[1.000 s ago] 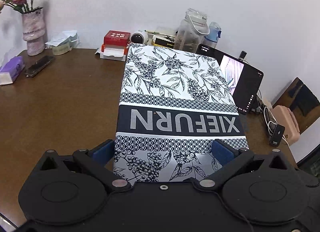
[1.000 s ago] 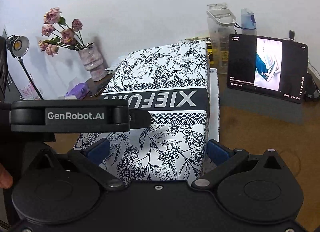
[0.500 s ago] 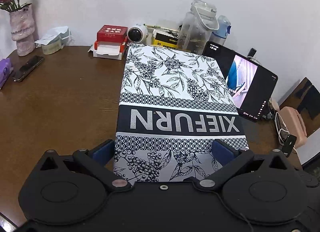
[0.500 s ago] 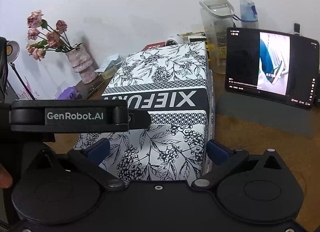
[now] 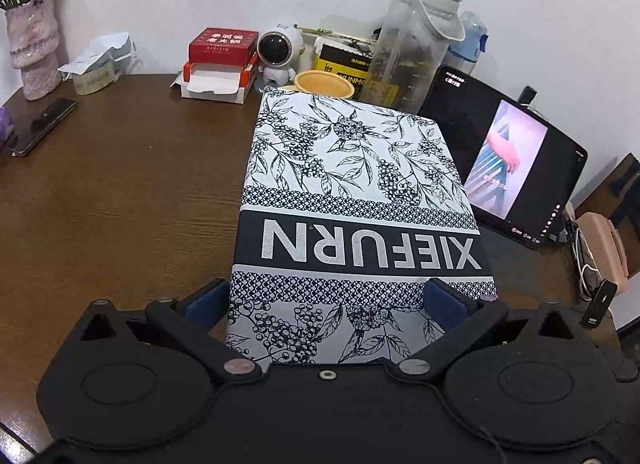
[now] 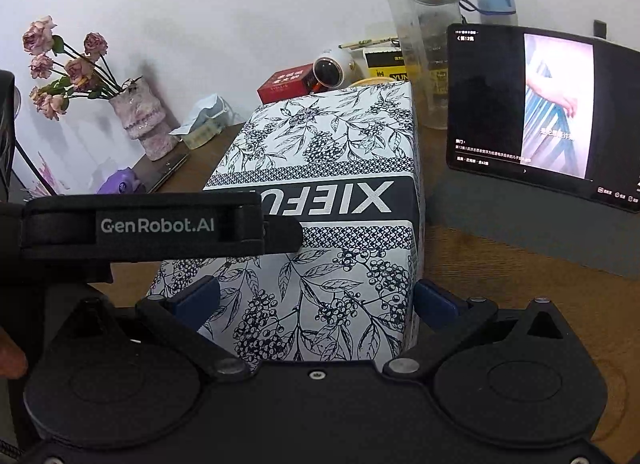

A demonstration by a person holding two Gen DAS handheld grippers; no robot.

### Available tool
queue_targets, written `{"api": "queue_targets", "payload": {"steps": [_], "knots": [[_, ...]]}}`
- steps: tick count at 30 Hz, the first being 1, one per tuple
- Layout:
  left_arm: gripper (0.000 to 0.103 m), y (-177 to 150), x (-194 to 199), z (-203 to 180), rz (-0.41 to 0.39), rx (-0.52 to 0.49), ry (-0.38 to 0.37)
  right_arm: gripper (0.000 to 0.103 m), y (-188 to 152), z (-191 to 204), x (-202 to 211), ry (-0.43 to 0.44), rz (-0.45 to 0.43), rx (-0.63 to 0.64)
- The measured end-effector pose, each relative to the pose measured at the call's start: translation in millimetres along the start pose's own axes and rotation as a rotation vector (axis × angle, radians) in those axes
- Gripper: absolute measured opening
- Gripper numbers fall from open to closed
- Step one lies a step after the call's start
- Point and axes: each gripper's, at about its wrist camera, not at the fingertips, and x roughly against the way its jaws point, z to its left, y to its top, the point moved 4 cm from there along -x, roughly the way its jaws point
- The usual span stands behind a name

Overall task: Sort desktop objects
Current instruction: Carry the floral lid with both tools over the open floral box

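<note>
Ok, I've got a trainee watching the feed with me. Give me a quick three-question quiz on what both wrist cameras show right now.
1. True or false: both the left gripper and the right gripper are clamped on the patterned box.
2. Multiple choice: what stands just to the right of the box? A) a tablet with its screen lit B) a laptop C) a framed mirror
3. Fill in: the phone lies flat on the table near the ____ holding dried roses.

Key: 1. true; 2. A; 3. vase
</note>
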Motion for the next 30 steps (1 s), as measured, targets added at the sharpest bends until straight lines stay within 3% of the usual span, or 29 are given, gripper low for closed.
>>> {"api": "queue_targets", "payload": {"steps": [30], "knots": [[0.103, 7.0, -28.9, 3.1, 0.061, -0.01, 0.006, 0.103, 4.9, -12.2, -30.3, 0.013, 0.062, -0.001]]}}
